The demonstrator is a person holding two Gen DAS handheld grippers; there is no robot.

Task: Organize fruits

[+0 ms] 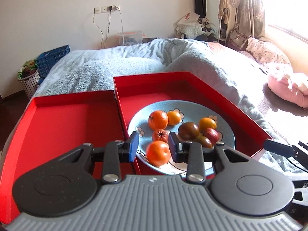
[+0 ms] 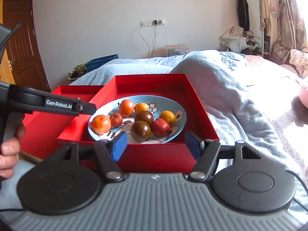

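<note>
Left tool (image 1: pixel 153 146) parted around an orange (image 1: pixel 158 153) (blurred); right tool (image 2: pixel 156 144) released.

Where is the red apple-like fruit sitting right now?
In the right wrist view the red fruit lies on the blue plate inside the right-hand red box, right of the nearer dark tomato and just below the yellow-orange fruit.
</note>
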